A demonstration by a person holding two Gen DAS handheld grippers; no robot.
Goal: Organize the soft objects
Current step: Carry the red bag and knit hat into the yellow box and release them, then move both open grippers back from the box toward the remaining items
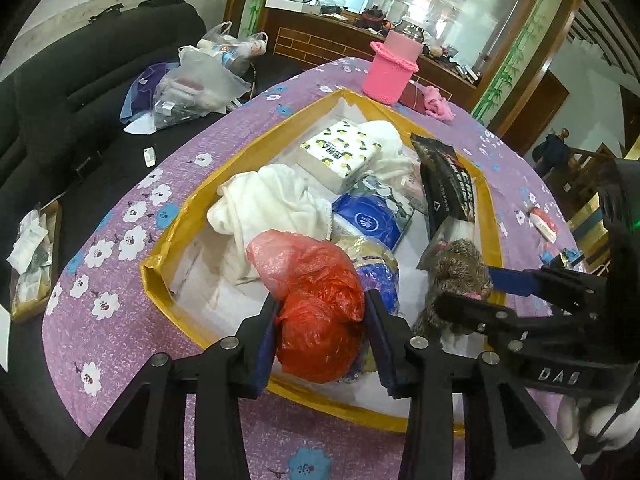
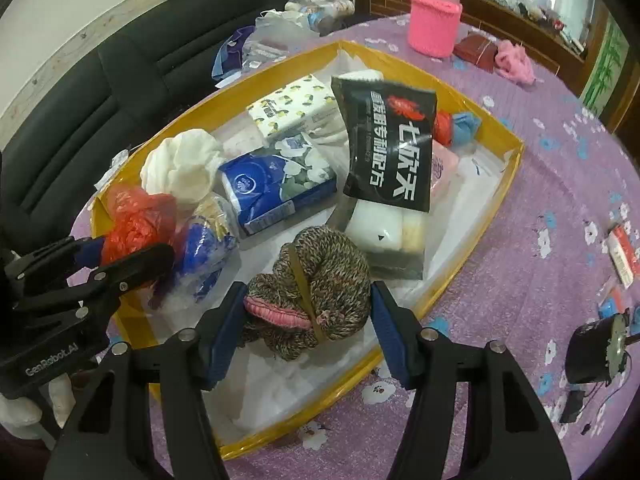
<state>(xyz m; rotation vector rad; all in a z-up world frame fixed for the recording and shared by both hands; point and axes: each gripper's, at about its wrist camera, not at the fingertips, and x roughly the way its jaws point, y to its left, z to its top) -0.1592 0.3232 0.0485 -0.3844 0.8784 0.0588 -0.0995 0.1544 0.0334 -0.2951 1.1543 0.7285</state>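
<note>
A yellow-rimmed box (image 1: 192, 208) (image 2: 240, 100) on the purple flowered tablecloth holds soft goods. My left gripper (image 1: 322, 300) (image 2: 134, 250) is at the box's near corner, its pads against both sides of a crumpled red plastic bag (image 1: 320, 320) (image 2: 136, 220). My right gripper (image 2: 308, 288) (image 1: 466, 290) is shut on a brown knitted bundle (image 2: 320, 272) (image 1: 456, 276) with a pink band, low over the box's white lining. In the box lie a white cloth (image 1: 272, 204) (image 2: 180, 164), a lemon-print tissue pack (image 1: 340, 152) (image 2: 292, 104), a blue tissue pack (image 1: 372, 216) (image 2: 276, 184) and a black packet (image 1: 448, 184) (image 2: 388, 144).
A pink knitted basket (image 1: 390, 72) (image 2: 434, 20) and a pink cloth (image 1: 438, 104) (image 2: 514, 60) sit on the far side of the table. A black round device (image 2: 596, 356) and small packets (image 2: 622, 256) lie to the right. A black sofa (image 1: 80, 100) with bags stands left.
</note>
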